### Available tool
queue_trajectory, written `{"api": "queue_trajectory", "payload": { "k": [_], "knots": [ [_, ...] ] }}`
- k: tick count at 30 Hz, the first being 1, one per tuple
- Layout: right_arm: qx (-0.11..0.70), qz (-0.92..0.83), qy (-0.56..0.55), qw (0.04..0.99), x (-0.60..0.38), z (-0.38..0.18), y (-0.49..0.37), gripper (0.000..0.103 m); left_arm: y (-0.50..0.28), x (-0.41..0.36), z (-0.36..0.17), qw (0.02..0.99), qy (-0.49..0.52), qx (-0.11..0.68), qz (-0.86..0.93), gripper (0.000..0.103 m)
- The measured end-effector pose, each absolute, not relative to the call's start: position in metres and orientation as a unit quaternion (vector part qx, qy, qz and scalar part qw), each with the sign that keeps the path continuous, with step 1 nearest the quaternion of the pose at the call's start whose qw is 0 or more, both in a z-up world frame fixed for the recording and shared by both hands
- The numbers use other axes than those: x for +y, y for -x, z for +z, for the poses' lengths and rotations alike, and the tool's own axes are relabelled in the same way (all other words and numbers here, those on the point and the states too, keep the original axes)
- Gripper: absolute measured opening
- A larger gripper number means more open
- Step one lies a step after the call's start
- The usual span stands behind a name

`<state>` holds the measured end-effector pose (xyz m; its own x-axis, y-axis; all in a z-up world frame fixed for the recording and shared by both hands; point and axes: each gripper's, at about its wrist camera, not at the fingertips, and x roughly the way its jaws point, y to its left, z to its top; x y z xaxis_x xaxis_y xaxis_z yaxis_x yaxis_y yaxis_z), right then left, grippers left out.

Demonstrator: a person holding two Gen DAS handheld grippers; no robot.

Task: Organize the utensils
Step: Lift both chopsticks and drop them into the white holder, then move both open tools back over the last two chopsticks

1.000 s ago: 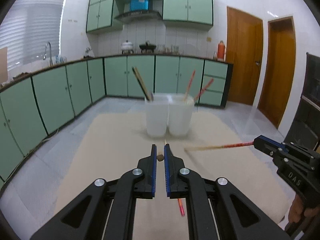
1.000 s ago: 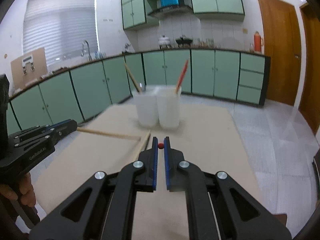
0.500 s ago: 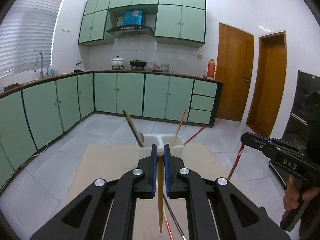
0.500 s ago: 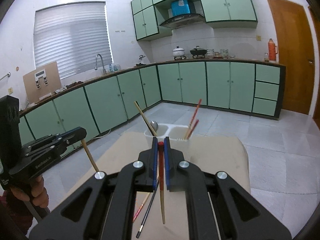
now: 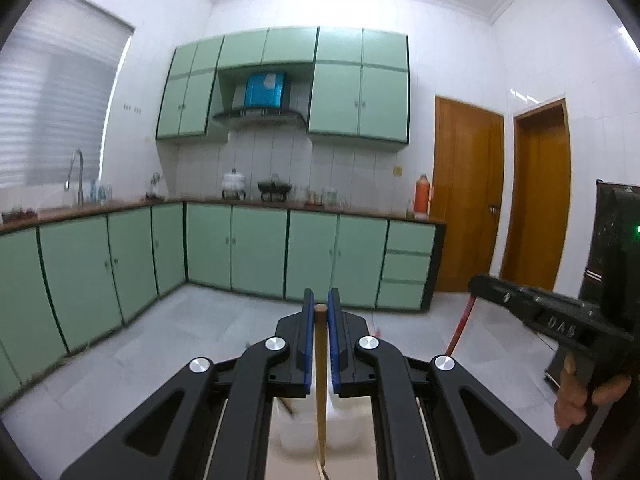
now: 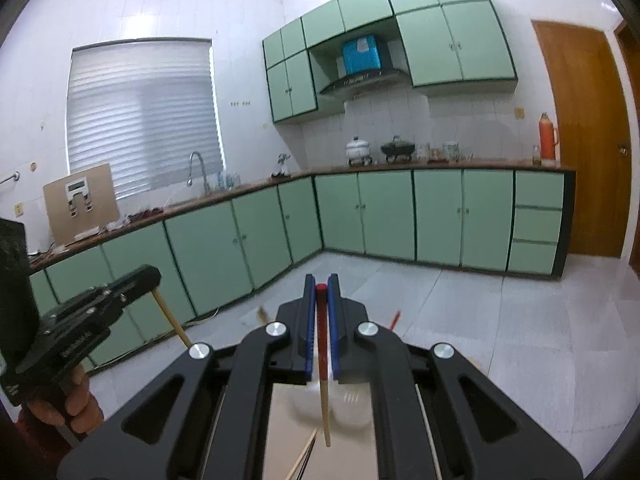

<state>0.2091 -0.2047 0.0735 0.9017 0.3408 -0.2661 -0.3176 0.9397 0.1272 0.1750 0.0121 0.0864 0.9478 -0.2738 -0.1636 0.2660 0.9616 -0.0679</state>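
Observation:
My left gripper (image 5: 320, 307) is shut on a plain wooden chopstick (image 5: 320, 384) that hangs straight down between the jaws. My right gripper (image 6: 321, 289) is shut on a red-topped chopstick (image 6: 323, 384) that also hangs down. Both are raised over the white twin-cup utensil holder (image 5: 304, 428), mostly hidden under the jaws; it also shows in the right wrist view (image 6: 348, 404). The right gripper appears in the left wrist view (image 5: 480, 284) with its red chopstick (image 5: 460, 328). The left gripper appears in the right wrist view (image 6: 150, 276) with its wooden chopstick (image 6: 172, 316).
More chopsticks lie on the beige table top (image 6: 288, 428) below. Tips of utensils standing in the holder (image 6: 395, 318) poke up past my right jaws. Green kitchen cabinets (image 5: 256, 252) and wooden doors (image 5: 468, 196) stand beyond a tiled floor.
Both grippers have lifted and tilted up, each turning its chopstick from level to hanging vertical. The holder has slid from mid-view down under the jaws.

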Motion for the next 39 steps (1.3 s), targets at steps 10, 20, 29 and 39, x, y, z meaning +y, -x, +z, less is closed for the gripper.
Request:
{"api": "queue_trajectory", "payload": {
  "k": [10,20,29,39],
  "knots": [
    [0.134,0.151,-0.034,0.979,-0.198,0.065,-0.290,0.005,-0.255,-0.011,0.086,0.991,0.007,0.059,-0.120,0.007],
    [0.206,0.147,-0.037,0.967,-0.192,0.001,-0.328,0.006,-0.319,-0.013,0.015,0.982,0.019,0.152,-0.113,0.007],
    [0.208,0.118,-0.044,0.970,-0.196,-0.015,-0.309,0.036,-0.310,0.002,-0.002,0.977,0.029,0.182,-0.110,0.023],
    [0.148,0.074,-0.044,0.985,-0.218,-0.007,-0.226,0.078,-0.226,0.015,0.011,0.983,0.028,0.151,-0.101,0.062]
  ]
}}
